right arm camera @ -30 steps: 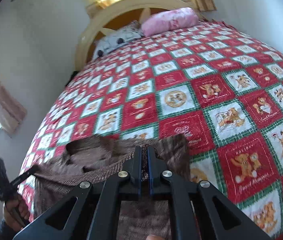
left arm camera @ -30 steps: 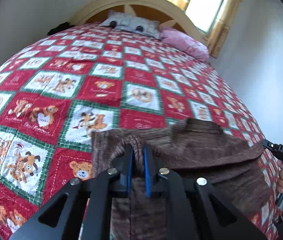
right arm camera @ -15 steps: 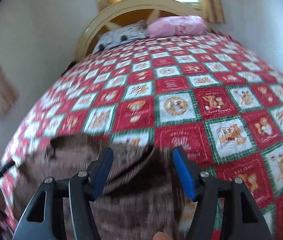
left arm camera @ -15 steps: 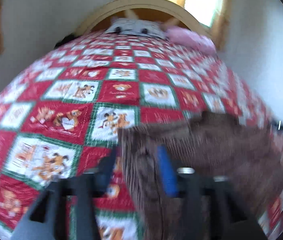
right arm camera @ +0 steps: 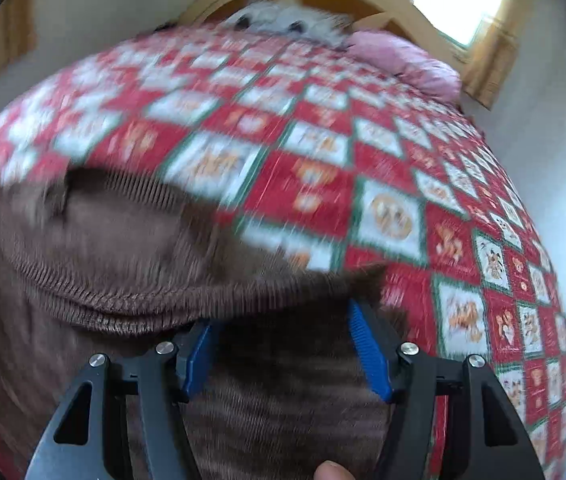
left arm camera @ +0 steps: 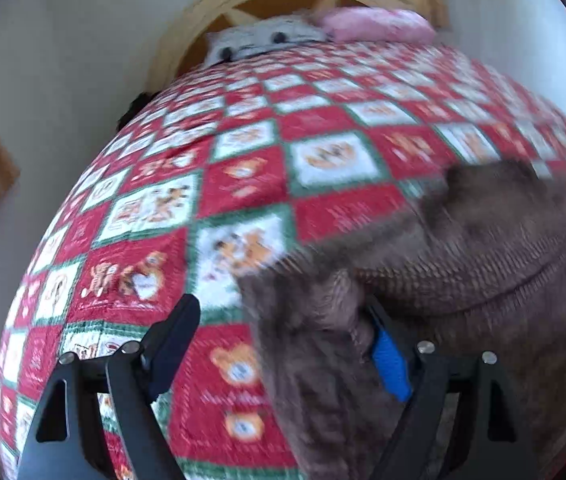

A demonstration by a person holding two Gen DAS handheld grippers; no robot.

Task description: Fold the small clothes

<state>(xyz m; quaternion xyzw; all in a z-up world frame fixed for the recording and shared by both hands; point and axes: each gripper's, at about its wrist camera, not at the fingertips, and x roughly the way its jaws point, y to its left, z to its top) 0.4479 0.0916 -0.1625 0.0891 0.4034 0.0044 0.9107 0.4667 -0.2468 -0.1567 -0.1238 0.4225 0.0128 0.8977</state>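
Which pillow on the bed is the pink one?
The pink pillow lies by the window side of the headboard; the other pillow beside it is white with dark spots.

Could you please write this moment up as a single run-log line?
left gripper: opening, off brown knit garment | right gripper: open over garment, not gripping | garment: on patchwork quilt

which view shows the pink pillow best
The left wrist view: the pink pillow lies nearly whole against the headboard. In the right wrist view the pillow is also visible, but more blurred and off to the side.
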